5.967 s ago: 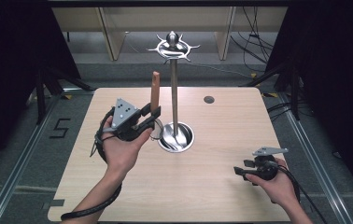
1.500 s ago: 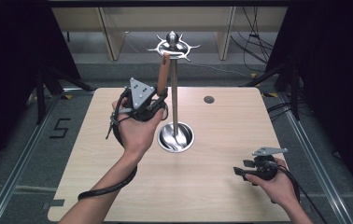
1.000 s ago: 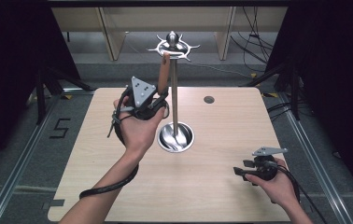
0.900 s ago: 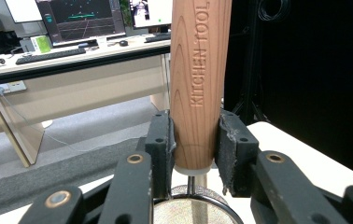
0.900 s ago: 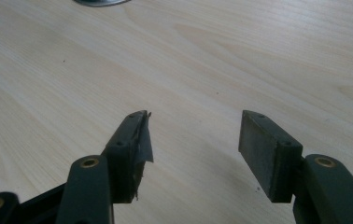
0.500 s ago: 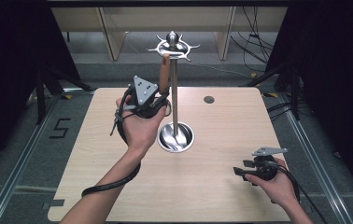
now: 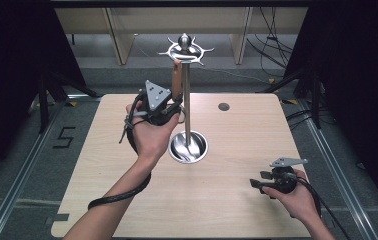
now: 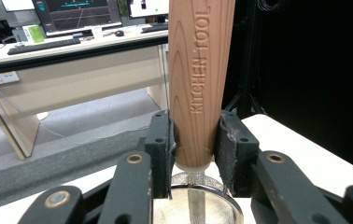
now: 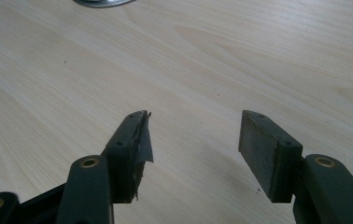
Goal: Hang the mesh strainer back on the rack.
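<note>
Lifting the wooden-handled strainer [image 8: 198, 84] higher than six seconds ago, the left gripper [image 7: 169, 107] is pinching its handle between the jaws, the handle tip now nearing a hook on the stand [image 7: 186, 50]. The right gripper [image 9: 191, 140] is resting on the desk [image 7: 237, 200], jaws spread.

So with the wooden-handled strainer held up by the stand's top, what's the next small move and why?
Probably ease the left gripper sideways to hook the wooden handle on a prong of the stand: the handle's tip sits just under the hooks, held upright.

Wooden-handled strainer [image 8: 198, 84] upright beside stand's pole [image 7: 186, 107]
</note>
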{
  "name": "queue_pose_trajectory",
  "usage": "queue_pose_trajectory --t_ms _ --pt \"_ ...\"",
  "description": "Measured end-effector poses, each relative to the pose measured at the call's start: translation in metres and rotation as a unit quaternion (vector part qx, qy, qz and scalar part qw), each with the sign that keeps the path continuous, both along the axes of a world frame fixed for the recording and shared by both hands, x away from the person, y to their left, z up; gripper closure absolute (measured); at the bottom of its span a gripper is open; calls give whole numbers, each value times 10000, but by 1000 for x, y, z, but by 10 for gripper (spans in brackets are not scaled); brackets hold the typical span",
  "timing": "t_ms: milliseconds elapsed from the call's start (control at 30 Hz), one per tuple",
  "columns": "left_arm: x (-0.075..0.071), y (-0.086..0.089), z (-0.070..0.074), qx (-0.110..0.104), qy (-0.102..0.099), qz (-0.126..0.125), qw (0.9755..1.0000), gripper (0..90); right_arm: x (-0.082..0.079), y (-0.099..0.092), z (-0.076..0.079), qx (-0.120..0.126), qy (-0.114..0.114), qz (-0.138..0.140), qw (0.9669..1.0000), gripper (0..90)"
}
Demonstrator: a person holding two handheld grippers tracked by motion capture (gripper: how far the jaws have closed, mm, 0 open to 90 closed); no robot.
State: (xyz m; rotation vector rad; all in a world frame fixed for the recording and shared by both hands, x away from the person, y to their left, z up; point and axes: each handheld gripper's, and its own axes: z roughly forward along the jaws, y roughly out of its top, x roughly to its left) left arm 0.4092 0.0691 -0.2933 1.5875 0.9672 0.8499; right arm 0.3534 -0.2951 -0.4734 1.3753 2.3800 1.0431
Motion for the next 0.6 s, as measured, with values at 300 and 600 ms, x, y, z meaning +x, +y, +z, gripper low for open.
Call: queue_pose_trajectory --t_ms 300,600 --pt "3 -2 -2 -13 68 -22 10000 673 0 0 -1 -58 -60 23 10000 434" --pt "3 -3 -3 -7 57 -82 9999 661 0 0 1 -109 12 -37 9999 434"
